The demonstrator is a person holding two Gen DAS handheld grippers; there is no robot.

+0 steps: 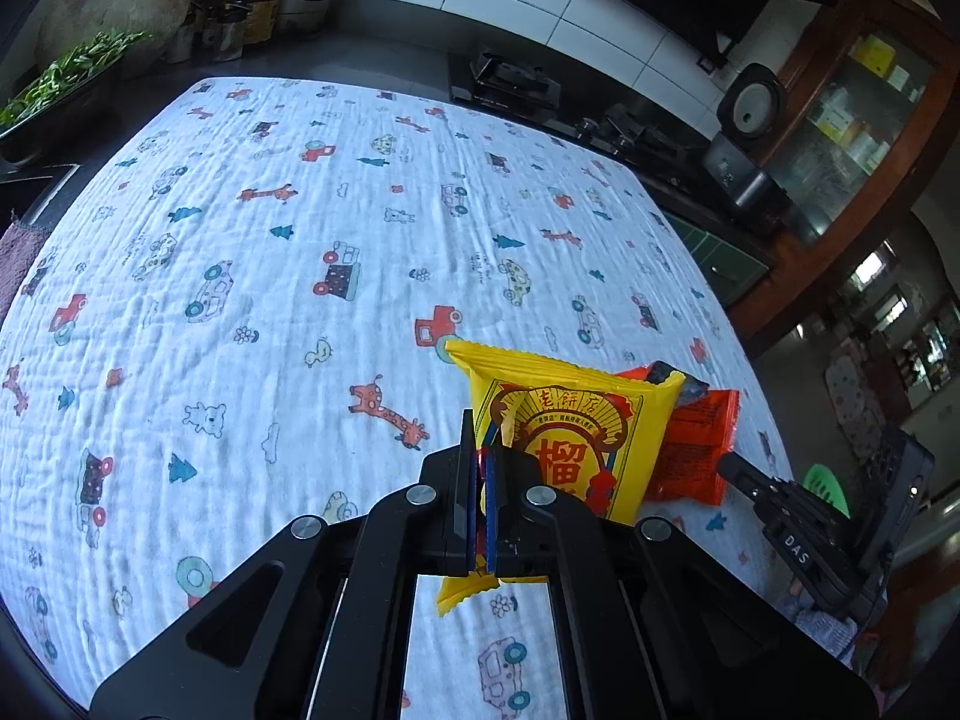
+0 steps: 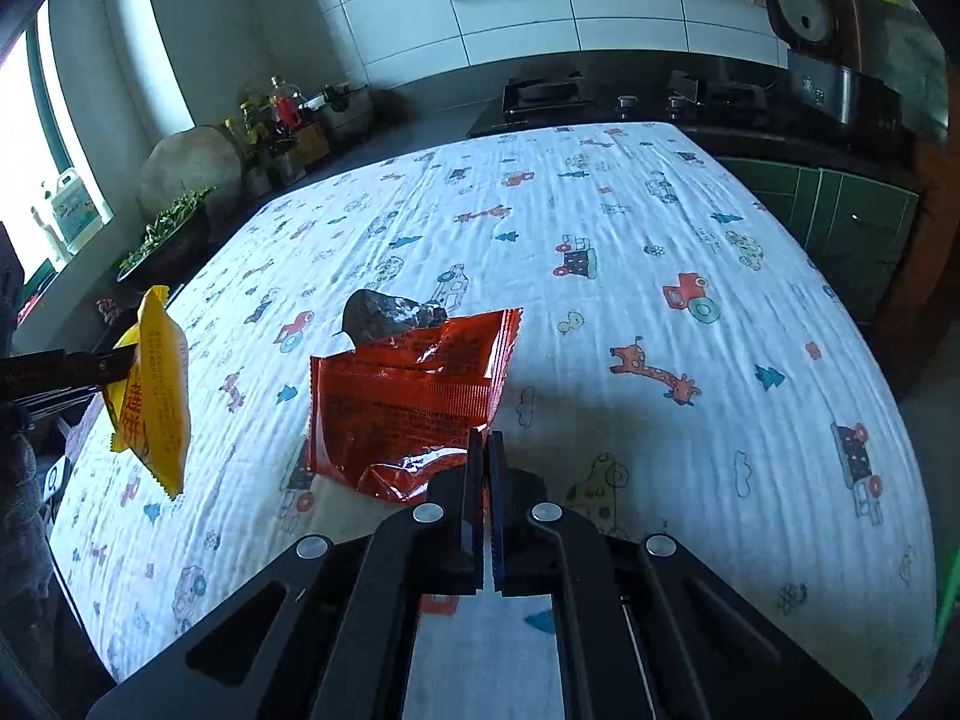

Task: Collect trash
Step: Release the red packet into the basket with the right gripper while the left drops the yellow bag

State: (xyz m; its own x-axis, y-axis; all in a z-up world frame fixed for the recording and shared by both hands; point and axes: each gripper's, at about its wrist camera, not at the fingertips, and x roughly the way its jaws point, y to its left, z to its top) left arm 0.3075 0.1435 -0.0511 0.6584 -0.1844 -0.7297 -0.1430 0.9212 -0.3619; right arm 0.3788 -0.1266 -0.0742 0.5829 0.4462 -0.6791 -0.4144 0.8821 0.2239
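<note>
left gripper point(image 1: 480, 468) clamped on yellow wrapper point(image 1: 570, 444) | right gripper point(image 2: 486, 462) pinching orange wrapper point(image 2: 408, 396) at its near edge | both likely light, crinkly, slippery: grip the seams

both grippers point(image 1: 480, 468) point(image 2: 486, 468) are matte black with silver round screws and blue-edged finger pads.

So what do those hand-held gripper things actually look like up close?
Each hand-held gripper is matte black: two angular linkage arms joined by round silver pivot pins, ending in flat, narrow fingers with blue pads on their inner faces. That holds for the left hand-held gripper and the right hand-held gripper. Seen from the left, the right one bears a small white "DAS" label.
</note>
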